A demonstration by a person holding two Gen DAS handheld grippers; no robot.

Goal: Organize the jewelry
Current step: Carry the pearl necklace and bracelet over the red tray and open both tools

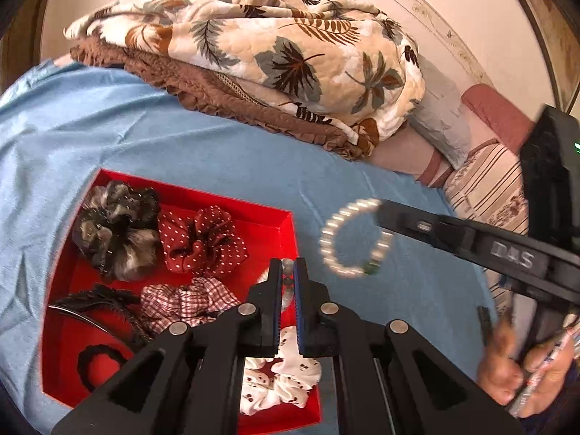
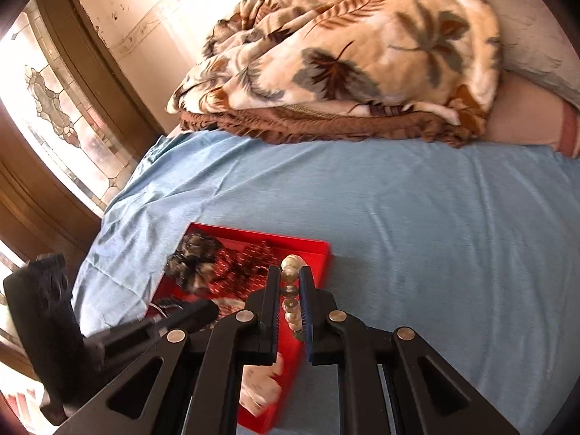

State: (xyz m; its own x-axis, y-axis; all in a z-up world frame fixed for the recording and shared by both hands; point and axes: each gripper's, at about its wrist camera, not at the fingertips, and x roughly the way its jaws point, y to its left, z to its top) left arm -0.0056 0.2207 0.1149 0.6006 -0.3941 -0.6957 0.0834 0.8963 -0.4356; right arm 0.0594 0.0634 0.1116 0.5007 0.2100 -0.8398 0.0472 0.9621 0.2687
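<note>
Blue sheeting (image 1: 188, 145) was spread over a bed, with a leaf-printed quilt (image 1: 275, 47) heaped at its far side against a pale wall. A stained-glass window (image 2: 54, 108) was seen at the left of the right wrist view.

On the sheet lay a red tray (image 1: 224, 204), partly hidden by the tools. In it were placed a grey-black scrunchie (image 1: 116, 228), a red dotted scrunchie (image 1: 203, 243), a checked scrunchie (image 1: 181, 302) and a white printed scrunchie (image 1: 282, 380), the last largely covered by the left tool. A dark hairband (image 1: 105, 308) and a black ring-shaped tie (image 1: 98, 362) were cut off by the tray's near edge and could only be roughly made out.

The left tool (image 1: 289, 272) was held over the tray's right side with its jaws drawn together; a few small beads (image 1: 288, 282) were glimpsed in the slit between them, but it could not be told whether they were gripped or merely lay behind.

The right tool (image 2: 290, 290) was clamped on a pearl bracelet (image 1: 348, 239), which was seen blurred in the left wrist view, hanging above the sheet just right of the tray. In the right wrist view only a string of its pearls showed between the pads. A hand (image 1: 525, 369) on the right tool's handle was blurred and cut off by the frame.
</note>
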